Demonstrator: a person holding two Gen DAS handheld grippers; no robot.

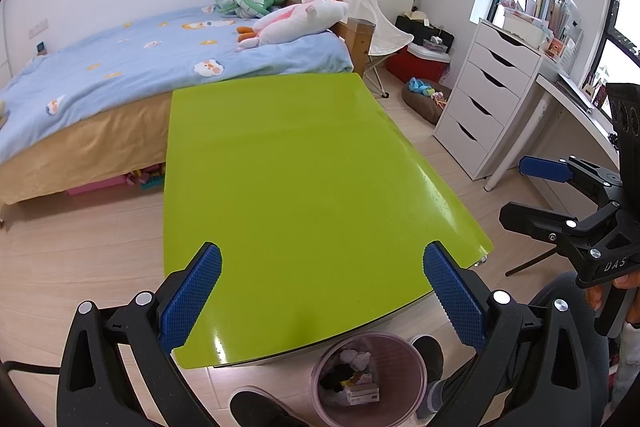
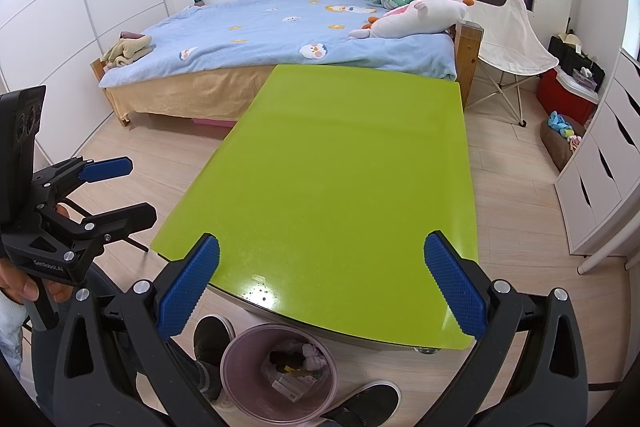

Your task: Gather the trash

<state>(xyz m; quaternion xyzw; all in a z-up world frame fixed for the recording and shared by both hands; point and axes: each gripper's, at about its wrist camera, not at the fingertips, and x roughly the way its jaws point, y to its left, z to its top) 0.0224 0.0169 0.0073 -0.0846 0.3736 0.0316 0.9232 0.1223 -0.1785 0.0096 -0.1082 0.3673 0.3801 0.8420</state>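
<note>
Bin below both released fingers holds trash, worktop ahead bare; collection looks done, next: pull back

The bin is a round, translucent pinkish tub standing upright on the floor, its mouth open to the top. It sits below and between the spread fingers of the left hand-held gripper, close in, just under the near edge of the green surface. From the right hand-held gripper it lies below and a little left of centre, again tucked at the near edge. Trash lies loose in its bottom: crumpled white tissue, something dark, a yellowish scrap and a small flat white carton with print. The bin is only partly filled.
</note>
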